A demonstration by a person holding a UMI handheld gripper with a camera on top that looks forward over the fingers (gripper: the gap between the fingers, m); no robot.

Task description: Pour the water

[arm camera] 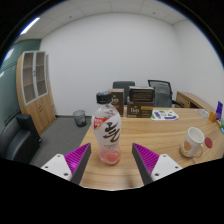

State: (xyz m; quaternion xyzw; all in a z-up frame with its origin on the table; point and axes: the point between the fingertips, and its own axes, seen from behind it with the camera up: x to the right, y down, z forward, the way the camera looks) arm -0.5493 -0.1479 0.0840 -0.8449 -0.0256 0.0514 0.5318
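A clear plastic bottle [107, 128] with a white cap, a white label and pinkish liquid at its bottom stands upright on the wooden table [150, 135]. It stands just ahead of my gripper [112, 160], between the lines of the two fingers, with a gap at each side. The fingers [76, 160] with their magenta pads are spread wide and hold nothing. A white cup [192, 142] stands on the table to the right of the bottle, beyond the right finger.
Dark boxes [140, 98] and papers lie at the table's far end. Office chairs [160, 92] stand behind it, a black chair [18, 135] at the left. A wooden cabinet [36, 88] stands by the left wall.
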